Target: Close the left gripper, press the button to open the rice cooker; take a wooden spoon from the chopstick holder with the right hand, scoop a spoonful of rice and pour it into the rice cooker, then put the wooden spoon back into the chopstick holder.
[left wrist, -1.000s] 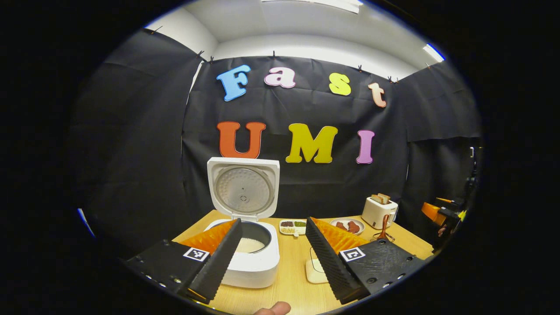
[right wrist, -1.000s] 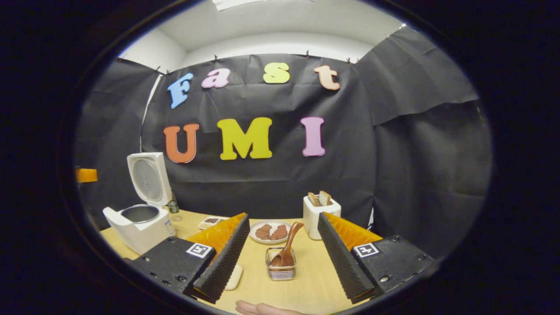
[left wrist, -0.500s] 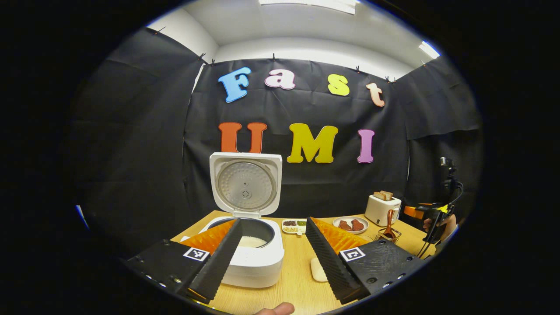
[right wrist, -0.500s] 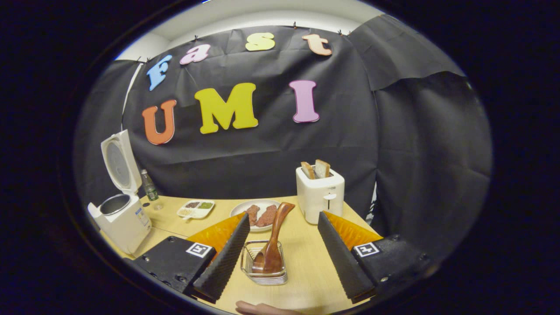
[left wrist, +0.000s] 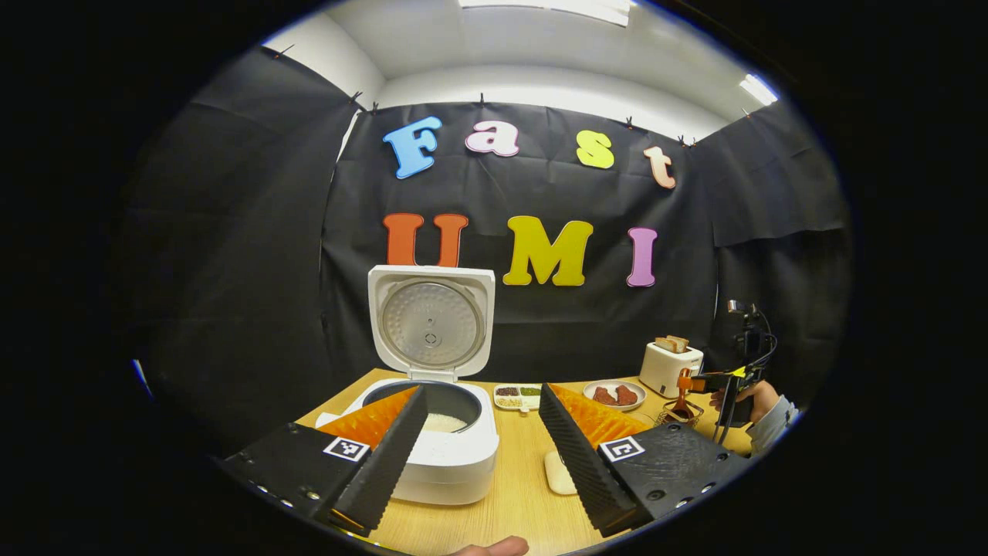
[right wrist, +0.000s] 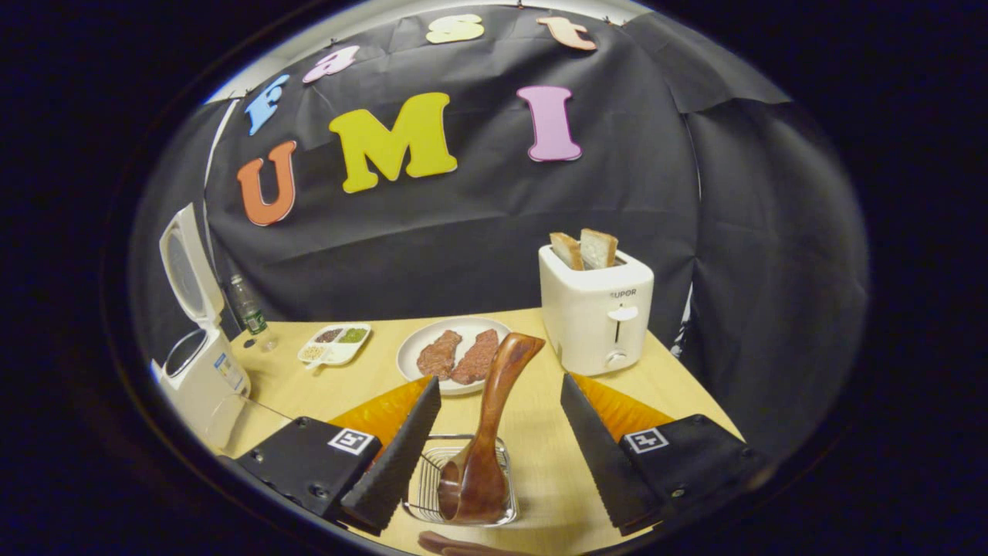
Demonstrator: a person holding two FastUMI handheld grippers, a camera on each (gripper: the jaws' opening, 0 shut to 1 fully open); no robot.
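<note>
The white rice cooker [left wrist: 451,463] stands with its lid [left wrist: 431,324] raised, and white rice shows inside its pot [left wrist: 446,422]. My left gripper [left wrist: 482,388] is open, just in front of the cooker and to its right, holding nothing. The wooden spoon [right wrist: 494,417] stands bowl-down in the wire chopstick holder [right wrist: 423,506]. Its handle rises between the fingers of my open right gripper [right wrist: 500,381], which do not press on it. In the left gripper view the right gripper [left wrist: 729,386] hangs over the spoon [left wrist: 683,392], held by a hand.
A white toaster [right wrist: 594,313] with two bread slices stands behind the holder. A plate [right wrist: 409,347] of meat, a sectioned dish [right wrist: 333,344] and a bottle [right wrist: 248,313] lie toward the cooker [right wrist: 201,371]. A small white object [left wrist: 556,471] lies right of the cooker.
The right gripper has moved forward and down over the holder, so the spoon handle now stands between its fingers. The left gripper has barely shifted.
</note>
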